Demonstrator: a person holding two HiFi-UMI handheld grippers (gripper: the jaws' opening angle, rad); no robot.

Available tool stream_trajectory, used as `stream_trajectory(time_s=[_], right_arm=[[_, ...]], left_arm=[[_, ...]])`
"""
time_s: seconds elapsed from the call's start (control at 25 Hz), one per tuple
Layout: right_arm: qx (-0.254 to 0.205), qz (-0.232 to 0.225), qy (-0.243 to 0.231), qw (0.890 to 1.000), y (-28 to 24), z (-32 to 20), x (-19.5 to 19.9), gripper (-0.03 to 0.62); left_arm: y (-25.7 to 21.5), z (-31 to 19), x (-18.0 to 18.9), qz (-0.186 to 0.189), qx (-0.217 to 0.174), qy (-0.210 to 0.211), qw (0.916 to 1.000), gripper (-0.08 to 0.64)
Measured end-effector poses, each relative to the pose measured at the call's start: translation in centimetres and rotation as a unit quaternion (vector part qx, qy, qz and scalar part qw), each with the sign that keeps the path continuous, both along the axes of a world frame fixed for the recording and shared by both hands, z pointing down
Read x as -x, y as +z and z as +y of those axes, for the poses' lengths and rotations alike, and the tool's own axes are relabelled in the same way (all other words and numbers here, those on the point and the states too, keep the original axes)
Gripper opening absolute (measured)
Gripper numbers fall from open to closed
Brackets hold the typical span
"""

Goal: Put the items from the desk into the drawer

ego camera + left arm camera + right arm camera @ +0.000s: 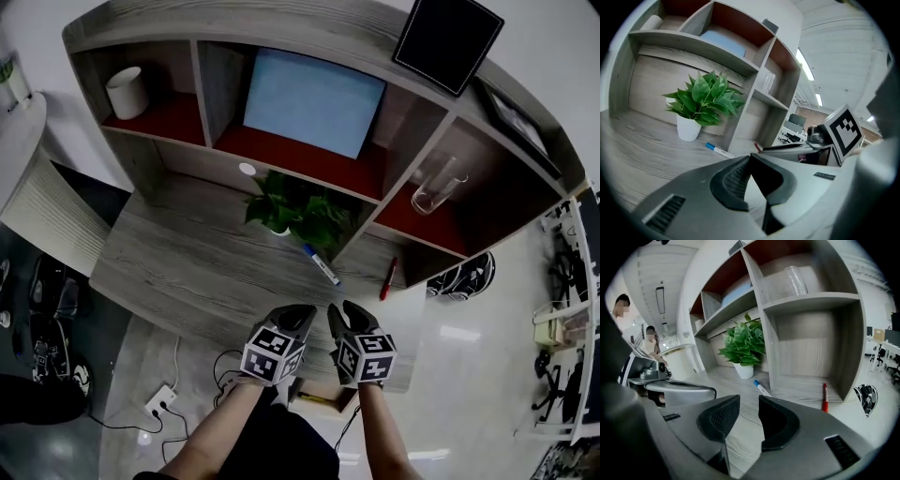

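Blue marker [322, 264] on counter [187, 253], 12 o'clock of both grippers, well apart; left gripper [298, 311] closed, empty; right gripper [345, 309] narrowly parted, empty.

light: even, diffuse, indoor, fairly bright. ceiling strip lights [805, 63] read as blown-out white bars in the left gripper view; another ceiling light [660, 300] shows in the right gripper view. head view: glossy floor [459, 334] carries pale glare patches. shelf unit [309, 37] compartments are shaded inside, with soft-edged shadows. all views are heavy fisheye, so shelf edges bow. both gripper views are ringed by black vignette. plant [705, 98] is sharp. left gripper [749, 155] and right gripper [749, 401], close to the lens, are slightly soft.
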State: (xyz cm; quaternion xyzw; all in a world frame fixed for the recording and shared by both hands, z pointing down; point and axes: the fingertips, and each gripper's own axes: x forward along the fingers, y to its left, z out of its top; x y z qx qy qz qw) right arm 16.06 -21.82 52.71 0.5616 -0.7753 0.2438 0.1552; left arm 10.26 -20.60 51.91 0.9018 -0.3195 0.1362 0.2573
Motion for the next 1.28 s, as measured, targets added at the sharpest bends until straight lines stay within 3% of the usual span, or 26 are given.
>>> stream_trajectory(time_s=[0.16, 0.56, 1.28], right_arm=[[0.018, 0.011, -0.015, 1.000, 1.1, -2.0, -0.3, 0.152], [0.059, 0.045, -0.054, 0.996, 5.1, -6.7, -1.2, 0.153], [0.136, 0.116, -0.121, 0.976, 10.7, -9.6, -1.1, 0.149]], left_arm=[[0.8, -2.0, -0.9, -0.006, 0.004, 0.008, 0.9999, 0.028], [3.7, -6.0, -1.7, -0.026, 0.018, 0.013, 0.9994, 0.028], [6.1, -8.7, -1.4, -0.030, 0.040, 0.011, 0.9987, 0.028]])
